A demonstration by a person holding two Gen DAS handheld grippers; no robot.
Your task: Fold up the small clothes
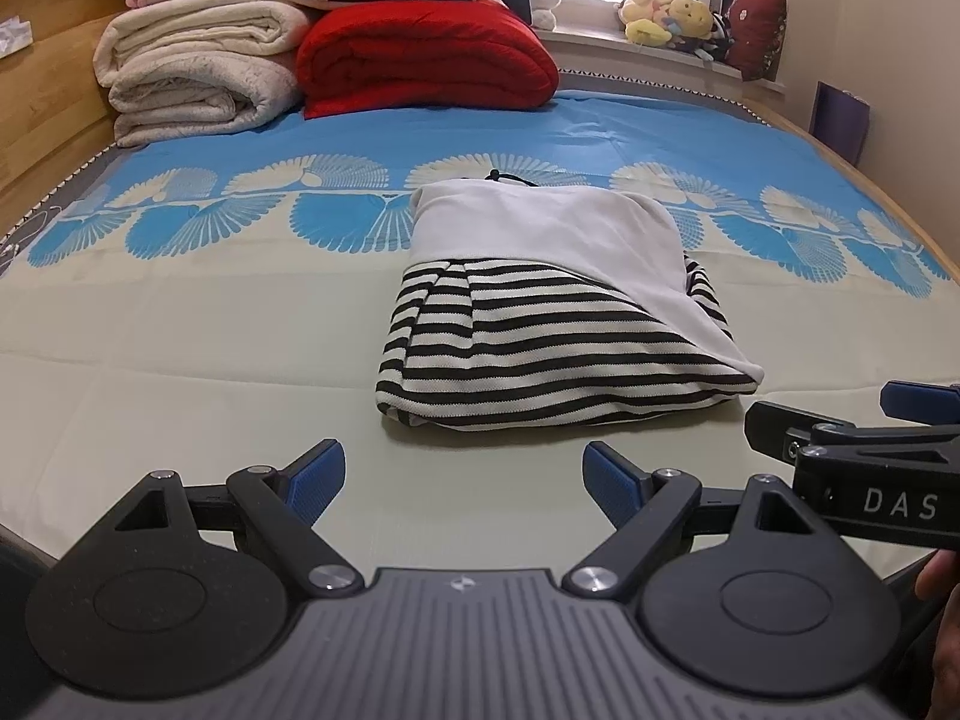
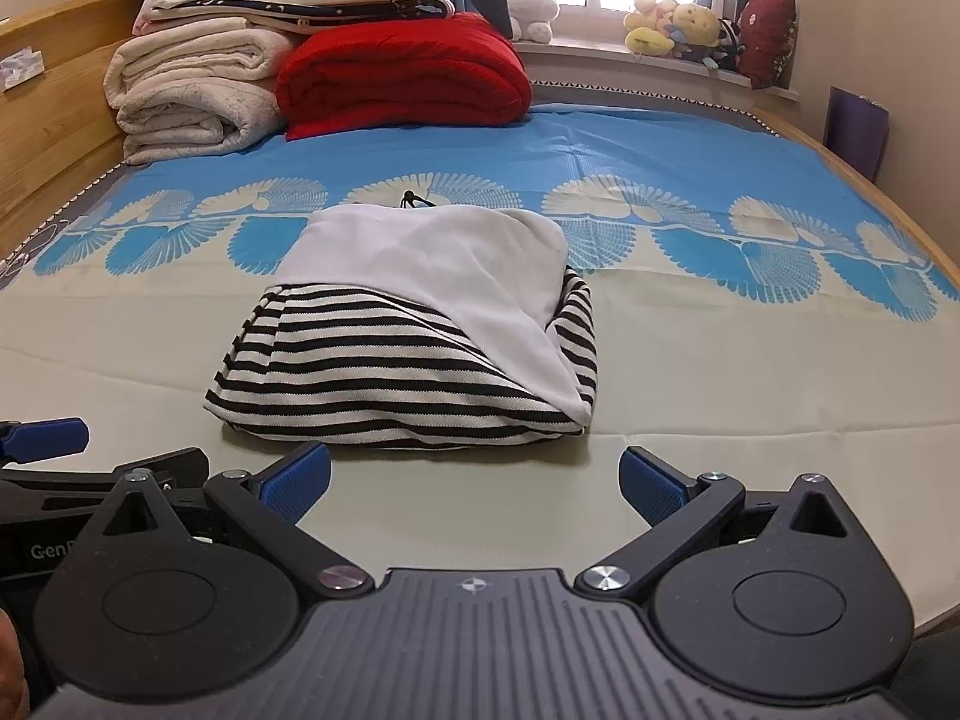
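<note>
A small black-and-white striped garment with a white lining panel lies folded into a compact bundle on the bed, ahead of both grippers; it also shows in the right wrist view. A black drawstring pokes out at its far edge. My left gripper is open and empty, just short of the bundle's near edge. My right gripper is open and empty, also just short of the bundle. The right gripper shows at the right edge of the left wrist view.
The bed sheet is cream near me and blue with fan patterns farther off. Folded cream blankets and a red quilt are stacked at the headboard end. Plush toys sit on the windowsill. A wooden bed frame runs along the left.
</note>
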